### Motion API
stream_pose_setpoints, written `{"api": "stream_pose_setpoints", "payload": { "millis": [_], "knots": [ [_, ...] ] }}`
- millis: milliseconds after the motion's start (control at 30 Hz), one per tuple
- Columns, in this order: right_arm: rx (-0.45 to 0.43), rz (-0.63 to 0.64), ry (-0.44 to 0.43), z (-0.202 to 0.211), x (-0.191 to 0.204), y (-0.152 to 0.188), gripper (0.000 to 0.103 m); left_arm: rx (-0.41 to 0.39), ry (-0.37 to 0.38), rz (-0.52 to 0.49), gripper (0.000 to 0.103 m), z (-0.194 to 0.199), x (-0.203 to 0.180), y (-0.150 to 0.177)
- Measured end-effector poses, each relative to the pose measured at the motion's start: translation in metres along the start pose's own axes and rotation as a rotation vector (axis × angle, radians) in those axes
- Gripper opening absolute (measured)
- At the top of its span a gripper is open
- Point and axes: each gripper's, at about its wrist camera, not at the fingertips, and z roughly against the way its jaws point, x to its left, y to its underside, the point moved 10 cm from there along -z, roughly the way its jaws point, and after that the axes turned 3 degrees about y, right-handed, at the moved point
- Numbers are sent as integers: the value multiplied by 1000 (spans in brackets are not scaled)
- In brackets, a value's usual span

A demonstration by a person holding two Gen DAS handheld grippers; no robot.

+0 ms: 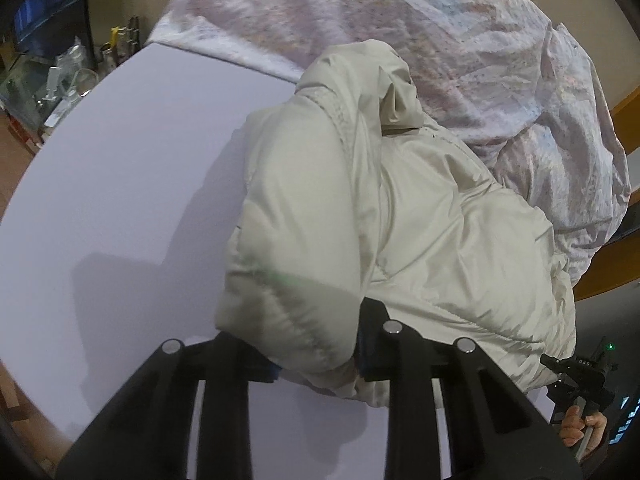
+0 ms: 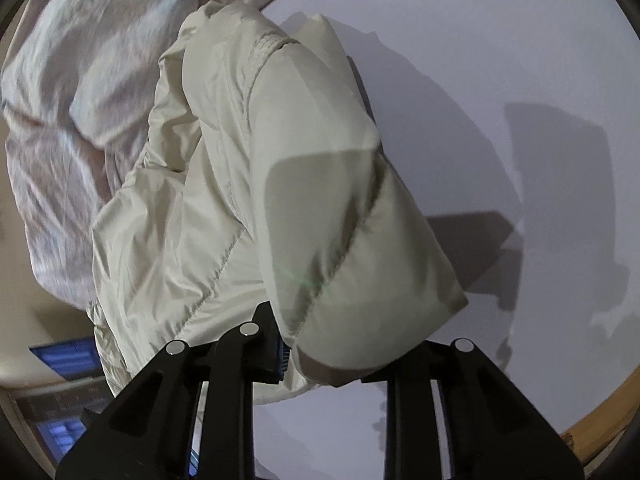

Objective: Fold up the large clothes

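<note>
The cream puffer jacket [image 1: 360, 208] lies bunched on the lavender bed sheet [image 1: 132, 168], its far side against a rumpled floral duvet [image 1: 460, 48]. The left tongs [image 1: 316, 360] pinch the padded hem at its near edge, and the right tongs [image 2: 320, 364] pinch a sleeve cuff. I'd judge the fold barely begun: the body is lumpy, nothing squared or flattened, and both pinched edges seem raised ready to carry over.

The left view alone shows a cluttered side shelf [image 1: 60, 76], and the person's other hand [image 1: 580, 428] gripping its tool. The right view alone shows the sleeve laid along the jacket, and a wooden bed frame [image 2: 600, 412].
</note>
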Motion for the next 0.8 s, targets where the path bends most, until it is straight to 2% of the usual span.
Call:
{"api": "stream_pose_setpoints", "payload": {
  "millis": [267,533,600,700,733,800],
  "knots": [
    [35,20,-17,4,-12,53,23,13,-20,8,26,33,40,37],
    [42,18,-20,7,-24,88,24,15,-28,5,27,47,53,53],
    [30,40,-9,6,-17,85,32,25,-32,8,30,43,57,56],
    [-2,66,57,14,-14,77,47,30,-57,5,38,40,60,58],
    [-18,77,77,20,-14,75,49,28,-61,1,41,40,60,58],
    [-63,105,125,34,-14,71,52,26,-56,-10,56,41,59,59]
  ]
}}
